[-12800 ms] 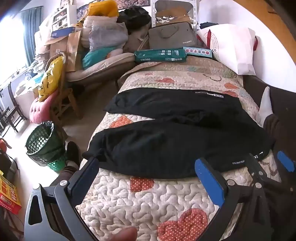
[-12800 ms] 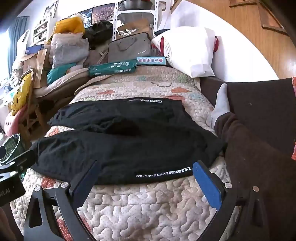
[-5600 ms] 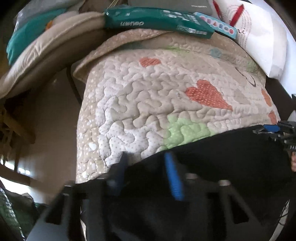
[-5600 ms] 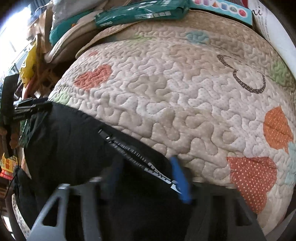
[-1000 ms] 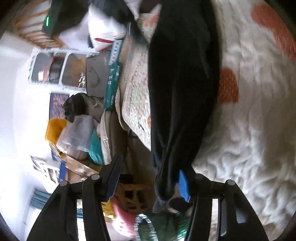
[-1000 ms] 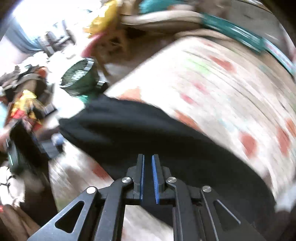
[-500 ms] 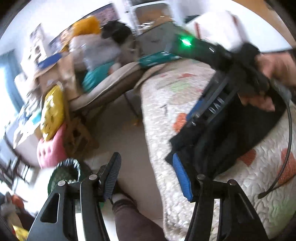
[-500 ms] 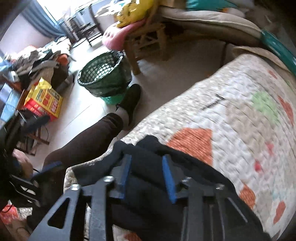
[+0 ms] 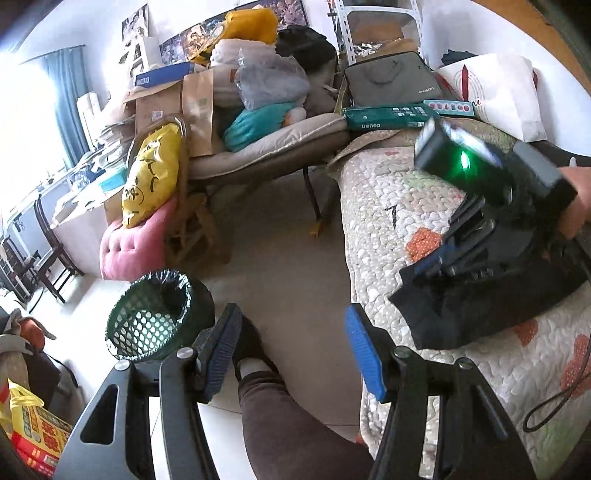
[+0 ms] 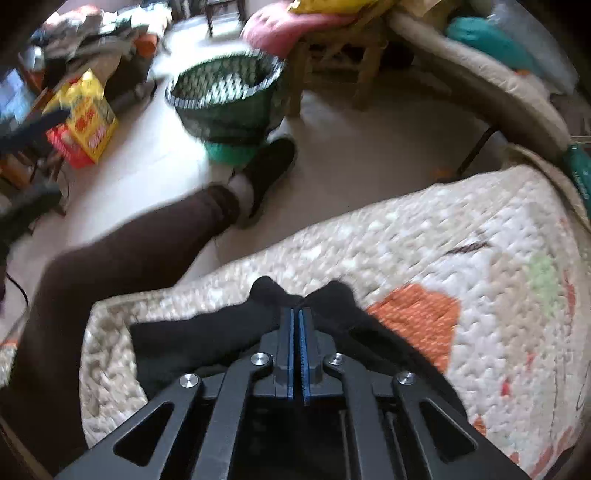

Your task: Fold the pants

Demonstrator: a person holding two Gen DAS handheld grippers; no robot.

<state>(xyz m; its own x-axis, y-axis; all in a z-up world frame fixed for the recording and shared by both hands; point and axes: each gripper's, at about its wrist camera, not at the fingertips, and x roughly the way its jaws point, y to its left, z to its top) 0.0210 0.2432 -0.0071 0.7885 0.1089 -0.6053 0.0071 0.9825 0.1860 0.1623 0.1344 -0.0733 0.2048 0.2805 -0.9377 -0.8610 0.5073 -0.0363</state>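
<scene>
Black pants (image 10: 207, 339) lie bunched near the edge of the quilted bed (image 10: 461, 236). Right gripper (image 10: 296, 317) points steeply down, fingers having just closed, pinching a fold of the fabric. Left gripper (image 9: 291, 347) is above the floor beside the bed, fingers spread, nothing between them.

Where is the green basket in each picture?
Left wrist view: the green basket is low on the left, on the floor, just left of the person's shoe.
Right wrist view: the green basket is near the top, left of middle, behind the shoe.
Shared landmark: the pink cushion beyond the basket.
</scene>
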